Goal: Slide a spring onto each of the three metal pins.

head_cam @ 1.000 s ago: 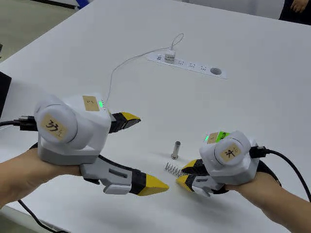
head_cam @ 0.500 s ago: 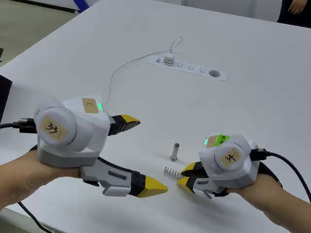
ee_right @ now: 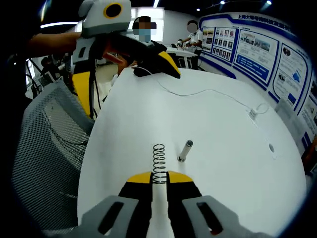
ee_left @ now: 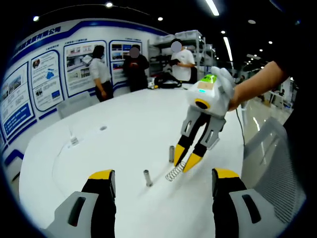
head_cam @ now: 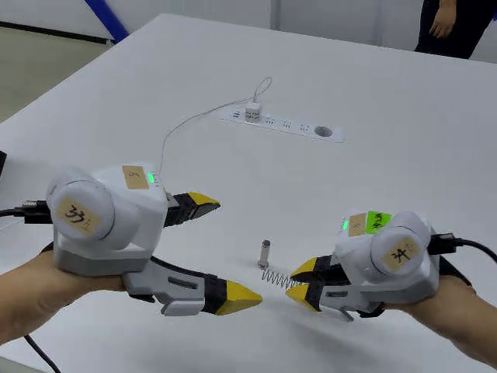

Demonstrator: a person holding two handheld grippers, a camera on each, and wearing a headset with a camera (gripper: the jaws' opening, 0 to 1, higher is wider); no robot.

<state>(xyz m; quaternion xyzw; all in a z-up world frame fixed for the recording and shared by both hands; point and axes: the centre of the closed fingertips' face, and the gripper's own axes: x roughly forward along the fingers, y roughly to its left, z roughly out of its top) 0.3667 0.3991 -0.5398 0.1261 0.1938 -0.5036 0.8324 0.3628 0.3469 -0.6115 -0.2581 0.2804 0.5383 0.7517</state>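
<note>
A short metal pin (head_cam: 265, 254) stands upright on the white table (head_cam: 373, 179). Just in front of it my right gripper (head_cam: 305, 280) is shut on one end of a small coil spring (head_cam: 276, 277), which sticks out leftward below the pin. The right gripper view has the spring (ee_right: 159, 158) between my shut jaws, with the pin (ee_right: 185, 150) just to its right. My left gripper (head_cam: 220, 250) is held wide open at the left, with nothing between its jaws. Its own view takes in two pins (ee_left: 171, 152) (ee_left: 147, 177) and the spring (ee_left: 173, 172) in the right gripper (ee_left: 187, 159).
A white power strip (head_cam: 281, 124) with a plugged-in adapter and a thin cable (head_cam: 182, 126) lies further back on the table. People stand beyond the far table edge (ee_left: 133, 62). A mesh chair (ee_right: 47, 139) stands beside the table.
The head camera has shifted, so the whole scene sits lower and further left. The right gripper, still holding the spring, has drawn back slightly to the right of the pin. The left gripper stays open.
</note>
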